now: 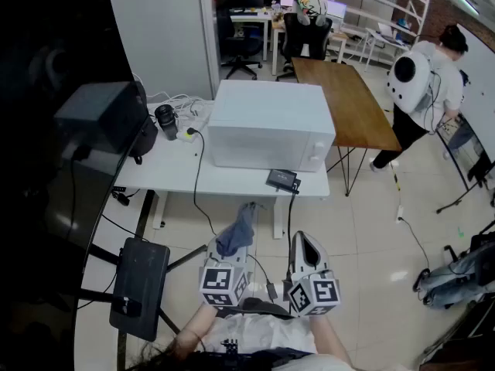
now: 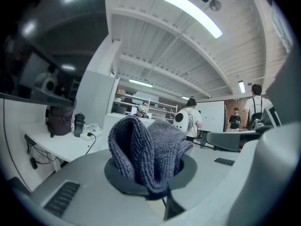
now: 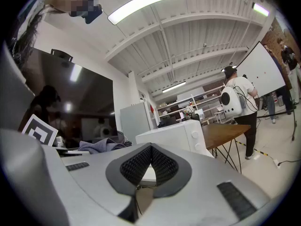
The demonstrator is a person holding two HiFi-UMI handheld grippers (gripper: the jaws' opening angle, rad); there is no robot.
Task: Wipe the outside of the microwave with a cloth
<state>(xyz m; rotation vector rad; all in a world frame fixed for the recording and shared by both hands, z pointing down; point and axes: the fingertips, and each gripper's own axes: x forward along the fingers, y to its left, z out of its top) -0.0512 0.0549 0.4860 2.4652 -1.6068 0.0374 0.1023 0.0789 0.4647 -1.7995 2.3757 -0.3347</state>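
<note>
In front of the white table (image 1: 170, 168) and well short of it, I have both grippers low and close together. The left gripper (image 1: 233, 246) is clamped on the cloth (image 2: 146, 147). The right gripper (image 3: 150, 166) has its jaws pressed together with nothing between them.

The microwave (image 1: 271, 122) sits on the table, well apart from the cloth, so I judge the step is carrying the cloth over to it. To do that well I'd keep the clamp firm and lay a broad fold flat on the top panel. From there I'd work in long overlapping strokes down the sides. I'd also stay clear of the small black box (image 1: 282, 180) and the cable (image 1: 197, 184) at the table's front edge. The free gripper could steady the microwave if it slides.

The cloth is grey-blue and ribbed, bunched into soft folds that stand up out of the jaws. The microwave is a plain white box with two round knobs (image 3: 194, 128) at one end of its front.
</note>
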